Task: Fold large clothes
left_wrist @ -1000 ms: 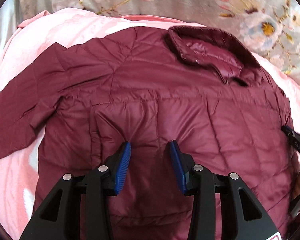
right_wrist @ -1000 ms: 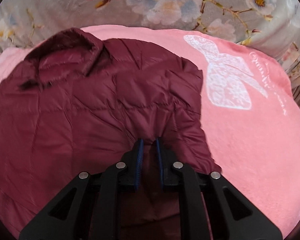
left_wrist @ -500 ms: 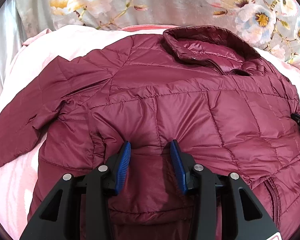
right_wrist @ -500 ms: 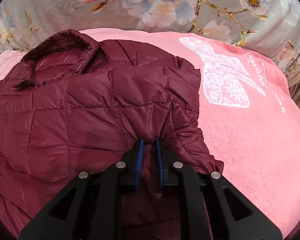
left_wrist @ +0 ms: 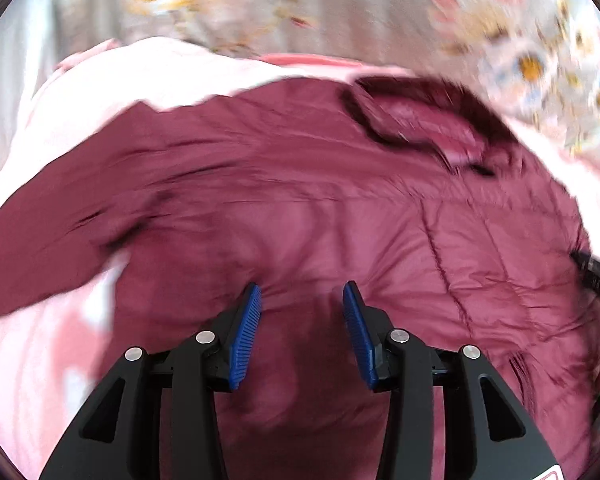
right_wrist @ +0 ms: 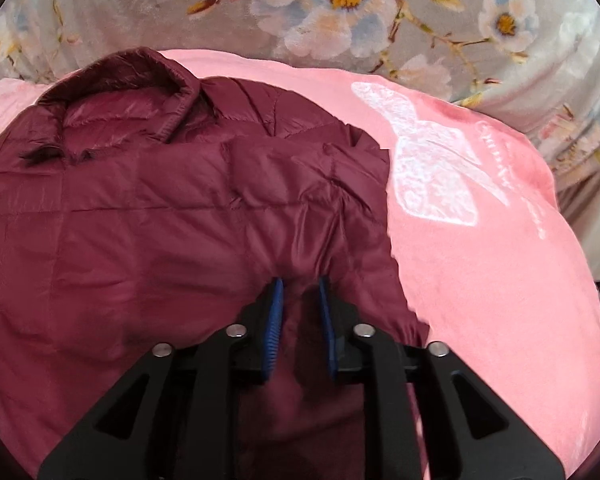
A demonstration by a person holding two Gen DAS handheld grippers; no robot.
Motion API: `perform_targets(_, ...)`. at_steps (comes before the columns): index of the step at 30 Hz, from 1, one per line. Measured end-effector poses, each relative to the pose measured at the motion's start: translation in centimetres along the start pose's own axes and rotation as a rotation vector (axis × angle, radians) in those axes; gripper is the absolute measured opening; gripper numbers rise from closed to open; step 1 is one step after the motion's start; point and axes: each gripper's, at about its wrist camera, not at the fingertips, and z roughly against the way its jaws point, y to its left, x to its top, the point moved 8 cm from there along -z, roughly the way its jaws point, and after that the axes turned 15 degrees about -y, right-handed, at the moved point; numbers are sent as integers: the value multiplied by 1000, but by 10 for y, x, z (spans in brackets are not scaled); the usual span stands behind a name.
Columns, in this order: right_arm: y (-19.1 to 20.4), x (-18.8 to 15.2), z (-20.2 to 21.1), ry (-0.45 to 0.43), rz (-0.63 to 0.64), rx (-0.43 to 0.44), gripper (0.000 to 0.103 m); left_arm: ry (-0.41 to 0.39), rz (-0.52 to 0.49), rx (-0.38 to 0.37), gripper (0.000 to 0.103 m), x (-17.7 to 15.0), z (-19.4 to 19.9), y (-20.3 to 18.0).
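A maroon quilted jacket (left_wrist: 340,220) lies spread on a pink blanket (left_wrist: 140,72), collar (left_wrist: 420,120) at the far side and one sleeve (left_wrist: 40,248) stretched out to the left. My left gripper (left_wrist: 300,292) hovers over the jacket's near part. Its jaws are opening, and the blue pads stand clear of the fabric below. In the right wrist view my right gripper (right_wrist: 300,284) is at the jacket's (right_wrist: 140,220) right edge. Its jaws are opening too, with a loose pucker of fabric still between the pads. The left wrist view is blurred.
A grey floral sheet (right_wrist: 340,0) rises behind the blanket (right_wrist: 500,280), which carries a white bow print (right_wrist: 432,168). The right gripper's black tip (left_wrist: 596,280) shows at the right edge of the left wrist view.
Both grippers have spread their pads wider and let go of the pinched fabric. The left wrist view has shifted and blurred.
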Motion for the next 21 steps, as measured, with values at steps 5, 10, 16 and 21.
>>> perform_targets(5,75,-8,66,-46,-25,201,40,-15,189,99,67,2,45,100)
perform_targets(10,140,-27,105,-45,-28,346,40,26,465,270,67,-21,72,238)
perform_targets(16,175,-39,131,-39,11,396,43,-14,725,374,66,-40,97,342)
perform_targets(21,187,-51,138,-18,23,409,47,-54,771,357,62,-27,87,362)
